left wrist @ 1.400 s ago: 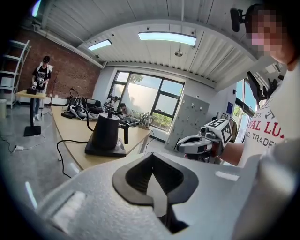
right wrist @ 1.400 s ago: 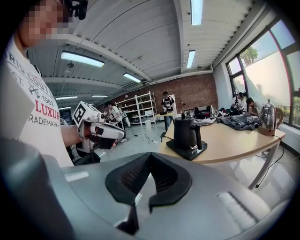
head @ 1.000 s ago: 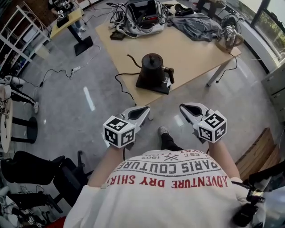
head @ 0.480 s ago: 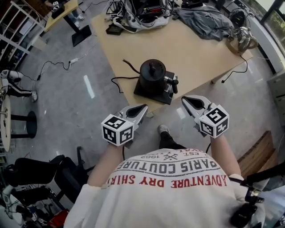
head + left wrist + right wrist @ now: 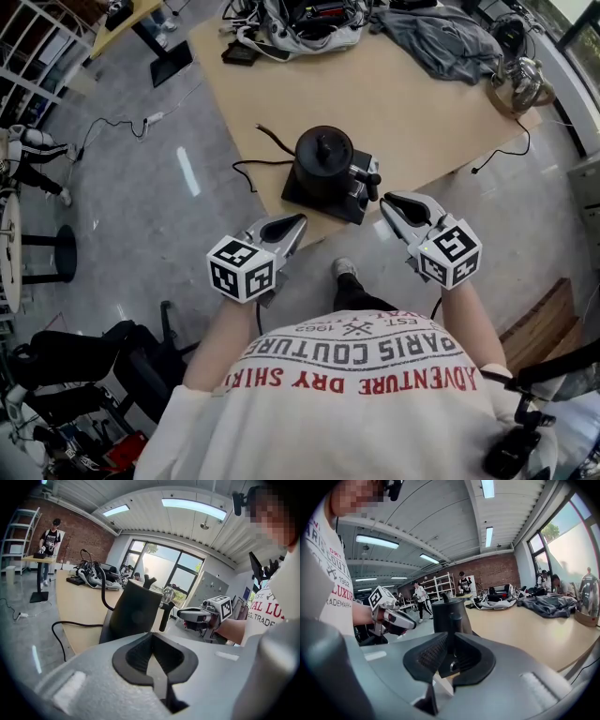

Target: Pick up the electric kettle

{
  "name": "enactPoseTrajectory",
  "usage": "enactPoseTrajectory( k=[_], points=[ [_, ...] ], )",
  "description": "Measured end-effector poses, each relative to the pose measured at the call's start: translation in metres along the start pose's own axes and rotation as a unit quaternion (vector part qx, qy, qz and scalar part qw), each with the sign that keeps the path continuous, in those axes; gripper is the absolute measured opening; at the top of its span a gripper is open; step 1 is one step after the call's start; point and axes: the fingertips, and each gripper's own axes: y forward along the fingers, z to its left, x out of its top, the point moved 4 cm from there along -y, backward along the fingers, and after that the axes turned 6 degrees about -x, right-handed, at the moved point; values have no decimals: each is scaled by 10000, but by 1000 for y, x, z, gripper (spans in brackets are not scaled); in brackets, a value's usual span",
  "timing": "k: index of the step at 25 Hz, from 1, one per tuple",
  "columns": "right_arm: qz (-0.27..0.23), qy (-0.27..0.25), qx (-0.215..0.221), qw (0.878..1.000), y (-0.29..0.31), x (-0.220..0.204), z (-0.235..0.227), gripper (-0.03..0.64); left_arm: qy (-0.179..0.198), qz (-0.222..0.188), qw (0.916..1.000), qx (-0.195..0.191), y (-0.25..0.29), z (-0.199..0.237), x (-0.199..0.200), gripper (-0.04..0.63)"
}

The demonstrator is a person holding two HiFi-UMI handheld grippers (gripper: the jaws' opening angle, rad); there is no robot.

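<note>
Right gripper (image 5: 390,202) nearer, jaws just opening, electric kettle (image 5: 323,155) handle directly ahead

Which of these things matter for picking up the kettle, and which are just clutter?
In the job: black electric kettle, its handle, its base.
Lying about: grey garment, steel kettle, open bag.
</note>
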Motion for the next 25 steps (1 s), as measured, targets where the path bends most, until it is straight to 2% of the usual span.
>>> enactPoseTrajectory(
  k=[4, 11, 13, 17, 22, 25],
  points=[
    [21, -156, 58, 9999, 6, 3, 3, 53, 145, 12, 9998, 163, -10, 12, 7, 3],
    [67, -471, 22, 9989, 22, 8, 5, 95, 315, -273, 9982, 427, -20, 43, 34, 5],
    [26, -479, 58, 9988, 26, 8, 4, 97, 360, -331, 9976, 485, -18, 51, 39, 53],
    [19, -432, 177, 9989, 34, 8, 3, 109, 466, -503, 9951, 716, -14, 71, 54, 92],
    [43, -439, 213, 9988, 42, 9, 4, 109, 811, -497, 9887, 1156, -7, 102, 70, 122],
    [41, -415, 209, 9989, 41, 9, 8, 109, 791, -619, 9882, 1158, -3, 110, 79, 137]
  ],
)
